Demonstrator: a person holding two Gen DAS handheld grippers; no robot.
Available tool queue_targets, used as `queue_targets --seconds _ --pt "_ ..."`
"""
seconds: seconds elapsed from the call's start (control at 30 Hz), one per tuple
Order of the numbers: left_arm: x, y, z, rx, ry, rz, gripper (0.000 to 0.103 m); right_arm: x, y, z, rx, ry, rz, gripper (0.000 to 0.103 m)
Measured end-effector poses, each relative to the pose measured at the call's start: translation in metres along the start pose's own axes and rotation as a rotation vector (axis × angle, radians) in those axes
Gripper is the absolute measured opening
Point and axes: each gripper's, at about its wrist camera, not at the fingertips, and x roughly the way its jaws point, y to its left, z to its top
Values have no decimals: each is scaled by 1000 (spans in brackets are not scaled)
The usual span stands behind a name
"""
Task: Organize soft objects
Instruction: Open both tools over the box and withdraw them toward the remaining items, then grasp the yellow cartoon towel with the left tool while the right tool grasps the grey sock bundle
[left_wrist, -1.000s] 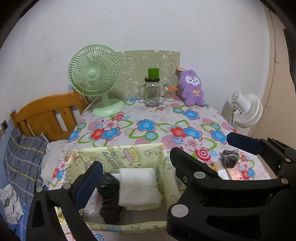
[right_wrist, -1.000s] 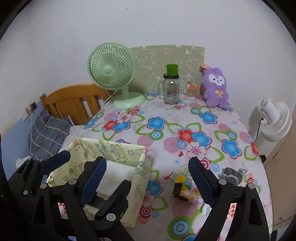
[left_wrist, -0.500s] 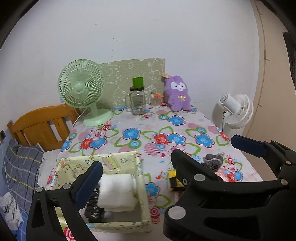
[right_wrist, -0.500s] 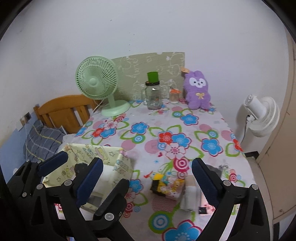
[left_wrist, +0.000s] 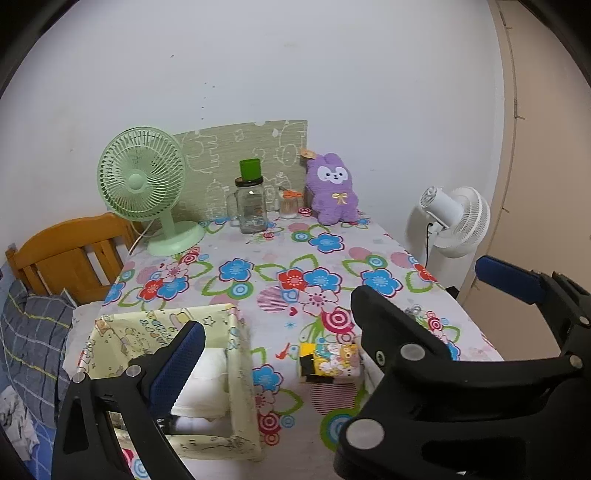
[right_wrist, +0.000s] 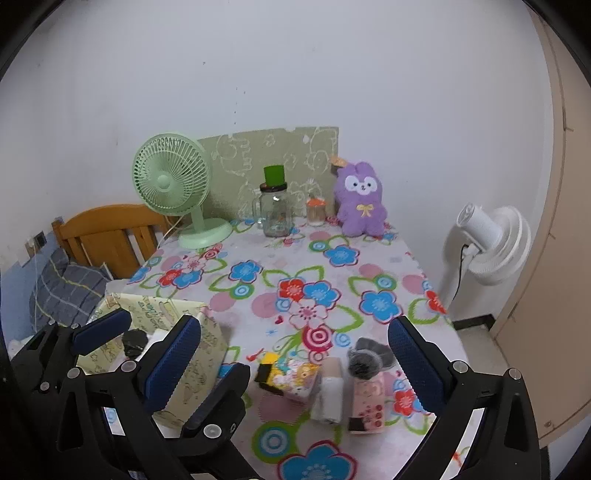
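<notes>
The right gripper (right_wrist: 295, 365) hangs with its jaws spread wide, having just been opening, nothing between the pads; below it on the flowered counter (right_wrist: 258, 273) lie a yellow cartoon-print pack (right_wrist: 291, 378), a white roll (right_wrist: 328, 391), a pink pack (right_wrist: 367, 406) and a dark fuzzy item (right_wrist: 365, 360). The left gripper (left_wrist: 295, 350) also stands open and empty over the near left, where the pale yellow fabric box (left_wrist: 240, 369) holds folded white cloth (left_wrist: 207, 384).
</notes>
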Motion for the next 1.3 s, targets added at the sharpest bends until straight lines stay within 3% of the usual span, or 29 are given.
queue_targets --seconds 0.27,0.47,1.3 --pt "4 -21 -3 9 -8 -41 103 -7 -20 -5 -12 -15 -43 103" --pt "12 -36 -7 22 -13 -29 103 -5 -34 -11 -10 -14 -75 103" --pt "75 -64 -31 55 70 -28 98 51 -73 -47 40 62 -89 102"
